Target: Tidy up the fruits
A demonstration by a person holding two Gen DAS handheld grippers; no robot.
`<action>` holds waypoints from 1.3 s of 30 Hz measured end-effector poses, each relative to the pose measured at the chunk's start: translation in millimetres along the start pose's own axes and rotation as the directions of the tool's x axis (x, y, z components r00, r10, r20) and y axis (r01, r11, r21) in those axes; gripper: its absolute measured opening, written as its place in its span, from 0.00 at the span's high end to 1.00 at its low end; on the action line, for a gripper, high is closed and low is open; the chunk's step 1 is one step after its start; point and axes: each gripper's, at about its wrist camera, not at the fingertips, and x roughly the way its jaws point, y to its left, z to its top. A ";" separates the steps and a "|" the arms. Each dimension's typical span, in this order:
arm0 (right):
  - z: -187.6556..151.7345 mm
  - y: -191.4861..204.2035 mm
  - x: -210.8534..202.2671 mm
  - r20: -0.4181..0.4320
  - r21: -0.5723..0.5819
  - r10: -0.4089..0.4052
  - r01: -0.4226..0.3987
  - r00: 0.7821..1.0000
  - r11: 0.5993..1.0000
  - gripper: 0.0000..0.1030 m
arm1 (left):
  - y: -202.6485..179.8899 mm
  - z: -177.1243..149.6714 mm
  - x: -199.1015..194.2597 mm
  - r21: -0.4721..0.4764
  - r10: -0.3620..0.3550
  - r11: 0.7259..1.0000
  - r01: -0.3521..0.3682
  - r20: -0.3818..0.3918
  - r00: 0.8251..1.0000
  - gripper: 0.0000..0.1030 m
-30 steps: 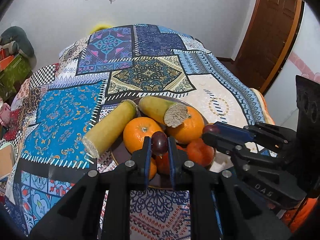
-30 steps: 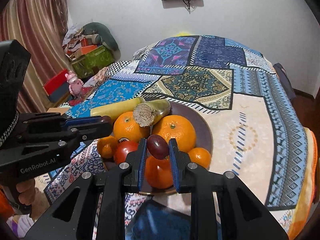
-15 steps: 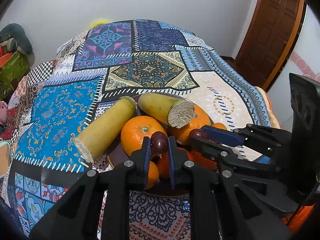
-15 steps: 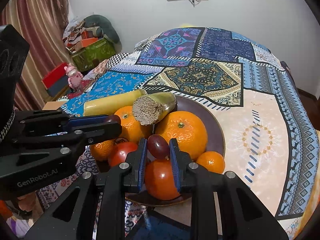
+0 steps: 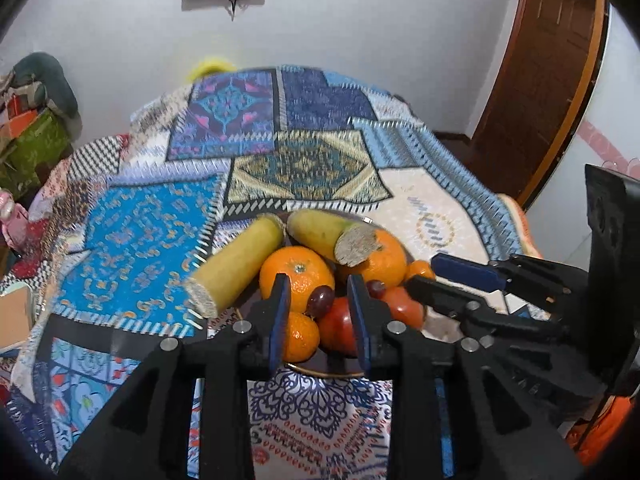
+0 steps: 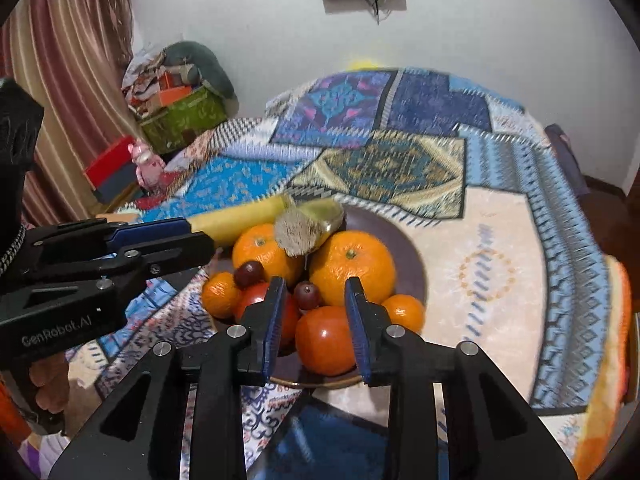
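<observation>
A dark plate (image 6: 412,264) holds oranges (image 6: 352,266), tomatoes (image 6: 324,340) and two yellow-green cane pieces (image 5: 236,268). My left gripper (image 5: 319,312) hangs just above the near side of the pile with its jaws opening. A dark grape (image 5: 320,295) lies on the fruit between the jaws, and the pads do not touch it. My right gripper (image 6: 316,312) is opening too, and its grape (image 6: 307,294) rests free between a tomato and an orange. The other grape (image 6: 249,274) lies to the left, below the left gripper (image 6: 200,234).
A patchwork cloth (image 5: 152,248) covers the round table. A brown door (image 5: 536,92) stands at the right. Boxes and bundles (image 6: 180,112) and a curtain (image 6: 68,60) are at the left. A hand (image 6: 44,384) holds the left gripper's handle.
Both grippers were shut on a grape each; both have now parted their jaws and let the grapes drop onto the fruit pile. Both have drawn back and up a little.
</observation>
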 end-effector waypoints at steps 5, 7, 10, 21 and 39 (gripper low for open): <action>8.1 12.1 -56.2 0.111 0.007 -0.016 0.016 0.994 1.000 0.73 | -10.7 1.6 -61.1 0.016 0.022 1.000 -0.024 0.123 0.992 0.72; 10.1 19.9 -83.6 0.160 0.008 -0.017 0.016 0.987 1.000 0.73 | -15.9 0.7 -91.9 0.016 0.027 0.999 -0.031 0.185 0.982 0.72; 9.1 32.4 -119.8 0.228 0.005 -0.022 0.021 0.974 1.000 0.72 | -22.0 -2.1 -134.6 0.013 0.025 0.999 -0.030 0.263 0.964 0.72; -16.2 83.7 -216.0 0.423 0.000 -0.066 0.073 0.904 0.997 0.48 | -52.3 -41.1 -266.7 0.027 0.032 0.998 -0.053 0.511 0.859 0.53; -41.3 104.0 -245.7 0.532 0.043 -0.193 0.201 0.824 0.979 0.00 | -61.8 -82.1 -297.1 0.009 0.064 0.996 -0.085 0.573 0.817 0.01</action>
